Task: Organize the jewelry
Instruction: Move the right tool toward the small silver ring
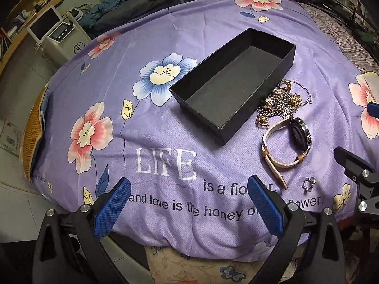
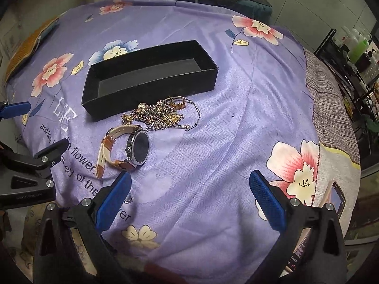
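Observation:
An empty black box [image 1: 233, 81] [image 2: 151, 75] lies on the purple flowered cloth. Beside it lies a tangled heap of gold and silver chains and bangles [image 1: 283, 100] [image 2: 163, 114]. A watch with a dark face and cream strap [image 1: 285, 145] [image 2: 129, 148] lies nearer to me. A small silver ring [image 1: 309, 182] lies near the cloth's front edge; in the right wrist view it [image 2: 129, 198] peeks out beside the left finger. My left gripper [image 1: 189, 209] is open and empty, hovering over the printed words. My right gripper [image 2: 189, 203] is open and empty, just in front of the watch.
The cloth [image 1: 165, 130] covers a raised surface whose edges fall away on all sides. A white appliance [image 1: 59, 37] stands at the far left. A phone [image 2: 336, 198] lies at the right edge. Shelves with bottles [image 2: 355, 47] stand at the right.

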### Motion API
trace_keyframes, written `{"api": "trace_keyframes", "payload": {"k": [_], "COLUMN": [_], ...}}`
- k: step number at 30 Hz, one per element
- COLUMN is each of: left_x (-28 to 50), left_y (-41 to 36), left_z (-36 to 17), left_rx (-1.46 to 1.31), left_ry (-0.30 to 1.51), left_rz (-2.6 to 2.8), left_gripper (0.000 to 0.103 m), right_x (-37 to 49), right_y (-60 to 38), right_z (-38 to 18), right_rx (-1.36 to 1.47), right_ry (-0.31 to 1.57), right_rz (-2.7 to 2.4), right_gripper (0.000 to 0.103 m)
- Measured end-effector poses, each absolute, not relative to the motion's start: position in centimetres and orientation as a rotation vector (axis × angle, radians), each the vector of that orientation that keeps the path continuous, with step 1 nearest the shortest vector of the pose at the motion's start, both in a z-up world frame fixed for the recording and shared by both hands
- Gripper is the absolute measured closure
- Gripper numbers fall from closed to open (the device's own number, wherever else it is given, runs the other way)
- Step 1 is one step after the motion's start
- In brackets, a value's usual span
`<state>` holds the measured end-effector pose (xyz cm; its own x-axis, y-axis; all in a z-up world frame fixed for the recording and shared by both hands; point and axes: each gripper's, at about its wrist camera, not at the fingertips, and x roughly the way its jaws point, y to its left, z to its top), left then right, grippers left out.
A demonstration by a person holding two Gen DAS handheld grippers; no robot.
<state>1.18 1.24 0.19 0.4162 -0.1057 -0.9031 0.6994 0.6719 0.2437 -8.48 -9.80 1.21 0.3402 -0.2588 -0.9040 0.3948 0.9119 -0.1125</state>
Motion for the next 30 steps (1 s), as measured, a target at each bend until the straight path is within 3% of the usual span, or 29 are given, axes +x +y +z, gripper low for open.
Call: {"api": "trace_keyframes", "payload": {"k": [30], "left_x": [0.0], "left_y": [0.9], "left_z": [-1.0], "left_rx": [0.695], "left_ry": [1.06], "left_rz": [-0.579], "left_gripper": [0.006], "right_x": [-9.1], "right_y": [-9.9], "right_z": [0.8], "right_rx": [0.177], "right_ry": [1.116], "right_rz": [-0.383], "right_gripper": [0.005]}}
